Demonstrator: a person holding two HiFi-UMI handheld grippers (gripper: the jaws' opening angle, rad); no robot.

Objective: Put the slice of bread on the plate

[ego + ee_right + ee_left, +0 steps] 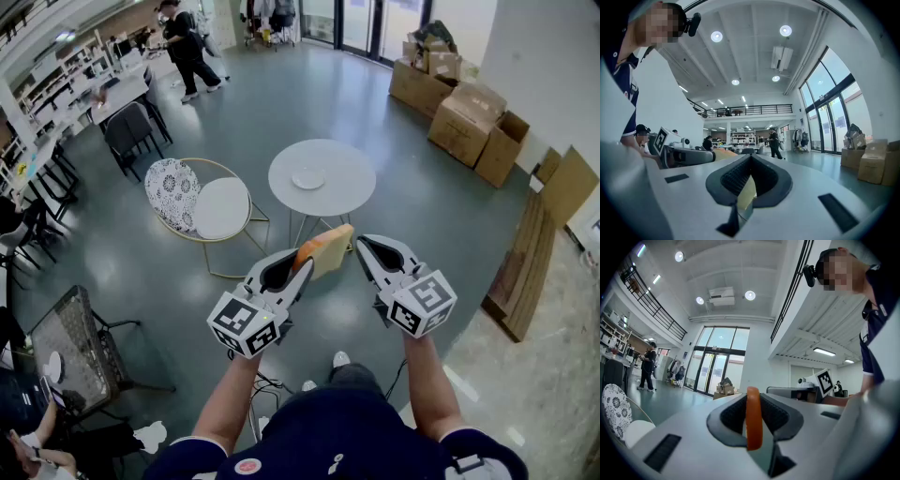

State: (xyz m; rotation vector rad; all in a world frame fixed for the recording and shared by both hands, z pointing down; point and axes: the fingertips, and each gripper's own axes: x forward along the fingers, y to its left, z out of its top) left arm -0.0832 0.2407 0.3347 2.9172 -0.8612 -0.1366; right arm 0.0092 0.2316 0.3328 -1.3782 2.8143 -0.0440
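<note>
A slice of bread (pixel 326 249) with an orange-brown crust stands on edge between the jaws of my left gripper (pixel 298 262), which is shut on it. In the left gripper view the crust (pixel 753 420) fills the gap between the black pads (pixel 733 416). My right gripper (pixel 366 246) is held level beside it, about a hand's width to the right, jaws closed and empty; its pads (pixel 736 177) meet at the tip. Both are held in the air well above the floor. A small white plate (pixel 308 178) lies on the round white table (pixel 347 187) ahead and below.
A wire-frame chair with a white seat (pixel 222 207) and a patterned cushion (pixel 172 192) stands left of the table. Cardboard boxes (pixel 464 117) are stacked at the back right, wooden boards (pixel 525 272) lie at the right. A person (pixel 187 47) walks far back.
</note>
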